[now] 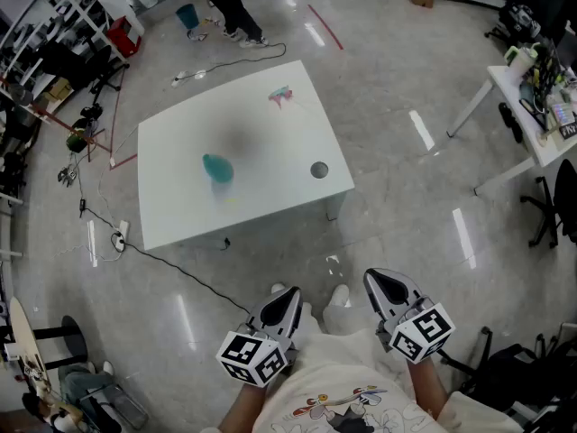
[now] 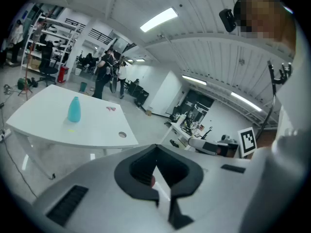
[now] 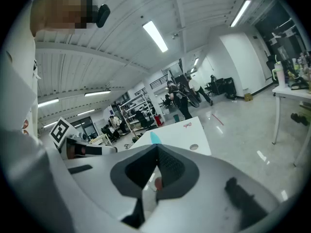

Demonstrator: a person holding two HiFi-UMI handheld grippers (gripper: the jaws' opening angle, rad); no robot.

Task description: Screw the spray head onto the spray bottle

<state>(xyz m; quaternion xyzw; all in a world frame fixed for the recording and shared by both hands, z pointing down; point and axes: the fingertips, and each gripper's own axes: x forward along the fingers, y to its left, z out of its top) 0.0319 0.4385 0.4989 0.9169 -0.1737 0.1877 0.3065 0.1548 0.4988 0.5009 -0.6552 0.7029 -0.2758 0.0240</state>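
- Head view: a white table stood ahead of the person, well apart from both claws. A teal spray bottle stood on it towards the left. The pink spray head lay further off, near the far edge. The left gripper and right gripper were held low by the person's body, both pointing at the table.
- Left gripper view: its jaws were pressed together with nothing between them. The bottle stood upright, ahead and to the left, with the spray head to its right.
- Right gripper view: its jaws also met, empty. Only the bottle's top showed above them, straight ahead. The spray head lay beyond, slightly right.
- Judgement: the left claw seemed nearer the bottle.
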